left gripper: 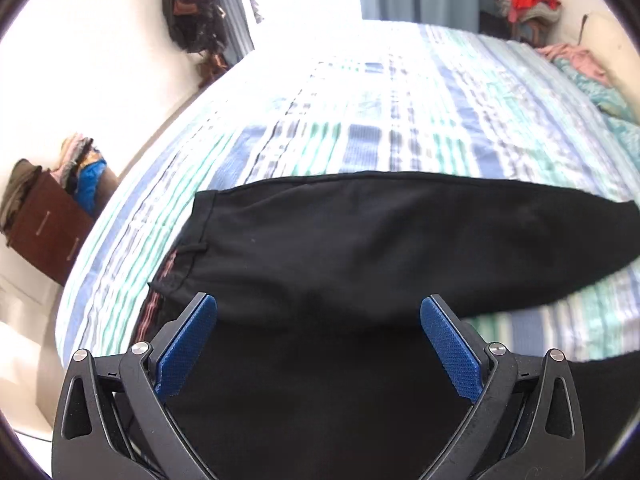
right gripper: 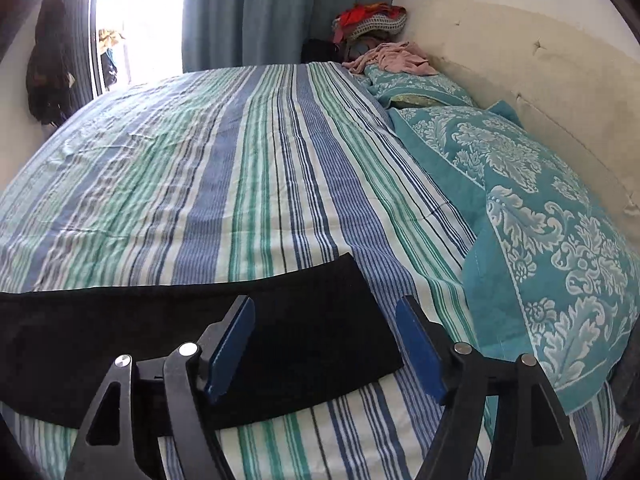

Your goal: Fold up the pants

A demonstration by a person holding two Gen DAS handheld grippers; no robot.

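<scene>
Black pants (left gripper: 360, 240) lie flat across the striped bed (left gripper: 400, 120), waistband to the left with a belt loop showing, legs running off to the right. My left gripper (left gripper: 318, 304) hovers open over the seat area, its blue pads (left gripper: 188, 344) wide apart and nothing between them. In the right wrist view the leg end of the pants (right gripper: 312, 320) lies on the striped bed (right gripper: 240, 160) with its hem edge at the right. My right gripper (right gripper: 324, 308) stands open above that hem, and its pads (right gripper: 230, 344) do not touch the cloth.
Teal patterned pillows (right gripper: 540, 220) line the bed's right side against a cream headboard (right gripper: 520, 60). A pink garment (right gripper: 392, 58) and a clothes pile (right gripper: 372, 20) sit at the far corner. A brown drawer unit (left gripper: 44, 232) stands left of the bed. Blue curtains (right gripper: 280, 12) hang behind.
</scene>
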